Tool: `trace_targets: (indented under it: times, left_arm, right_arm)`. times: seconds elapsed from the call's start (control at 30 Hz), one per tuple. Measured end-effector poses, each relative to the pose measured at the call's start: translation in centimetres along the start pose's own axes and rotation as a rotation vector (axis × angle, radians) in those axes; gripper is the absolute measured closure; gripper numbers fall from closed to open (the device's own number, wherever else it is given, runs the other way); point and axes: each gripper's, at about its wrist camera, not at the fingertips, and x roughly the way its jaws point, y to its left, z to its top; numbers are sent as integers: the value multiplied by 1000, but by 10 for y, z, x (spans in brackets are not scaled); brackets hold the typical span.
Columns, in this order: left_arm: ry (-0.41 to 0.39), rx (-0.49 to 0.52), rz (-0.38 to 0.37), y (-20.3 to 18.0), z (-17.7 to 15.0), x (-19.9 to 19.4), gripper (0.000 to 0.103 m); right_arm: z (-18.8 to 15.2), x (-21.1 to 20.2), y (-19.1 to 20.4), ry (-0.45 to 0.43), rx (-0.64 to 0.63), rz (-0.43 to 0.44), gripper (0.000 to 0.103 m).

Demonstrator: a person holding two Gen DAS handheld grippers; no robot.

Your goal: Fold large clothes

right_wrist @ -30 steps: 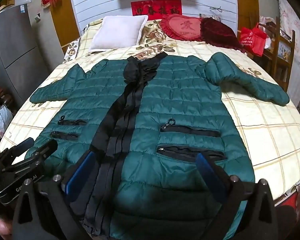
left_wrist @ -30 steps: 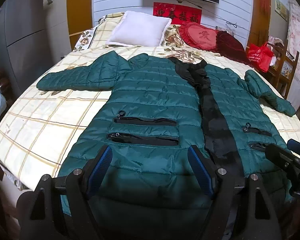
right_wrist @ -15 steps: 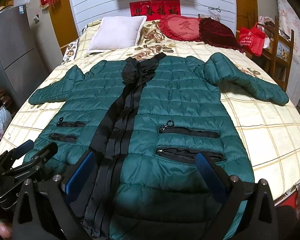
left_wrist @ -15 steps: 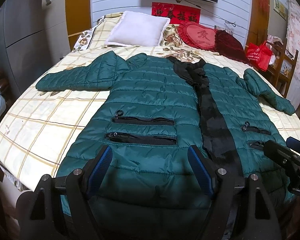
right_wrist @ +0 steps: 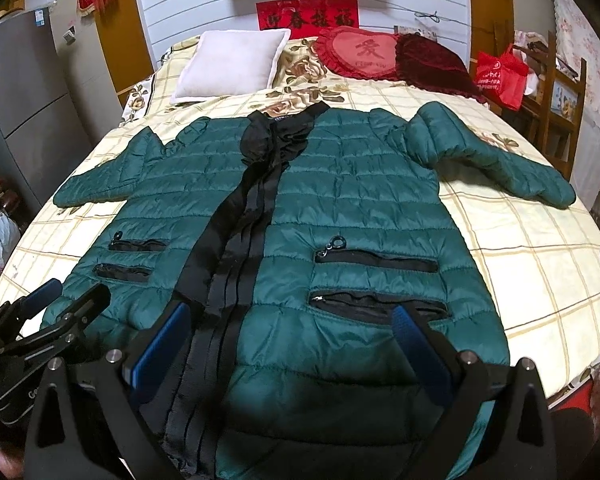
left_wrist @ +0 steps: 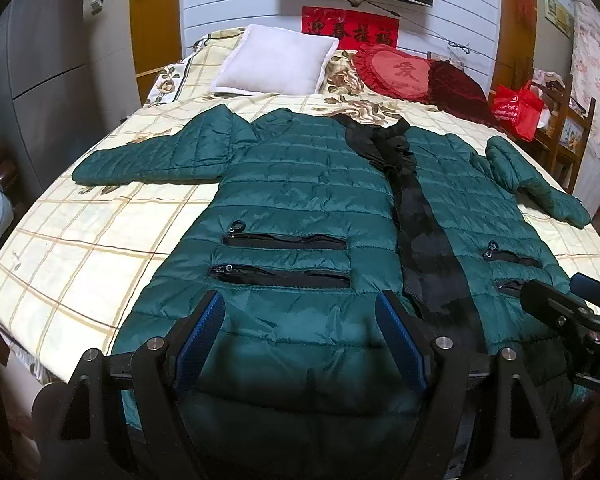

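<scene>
A large dark green quilted jacket (left_wrist: 300, 200) with a black front placket lies face up and spread flat on the bed, both sleeves stretched out sideways; it also shows in the right wrist view (right_wrist: 360, 208). My left gripper (left_wrist: 300, 312) is open and empty, hovering above the jacket's hem on its left half. My right gripper (right_wrist: 292, 324) is open and empty above the hem on the right half. The right gripper also shows at the right edge of the left wrist view (left_wrist: 560, 312), and the left gripper at the left edge of the right wrist view (right_wrist: 60, 304).
The bed (left_wrist: 80, 240) has a cream checked cover. A white pillow (left_wrist: 276, 60), a red heart cushion (left_wrist: 400, 74) and a dark red cushion lie at its head. A red bag (left_wrist: 516, 110) on a wooden chair stands at the right, grey cabinets at the left.
Both grippers have drawn back and risen slightly, so the jacket sits a little lower in both views. The jacket has not moved.
</scene>
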Motion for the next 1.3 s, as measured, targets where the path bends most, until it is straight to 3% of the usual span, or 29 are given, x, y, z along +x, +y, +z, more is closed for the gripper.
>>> trace_targets:
  times: [0.23,0.57,1.3]
  left_arm:
    - [-2,-1,-4,-1,-2,-1,26]
    - [-1,0,0,-3,-4,0,26]
    - [2,-4,-3,-1,-2,2,26]
  right_arm:
    - [1,0,-1,27,55,46,1]
    - [-2,3,-2,17,26,10,1]
    - [1,8,-1,8,40,25,1]
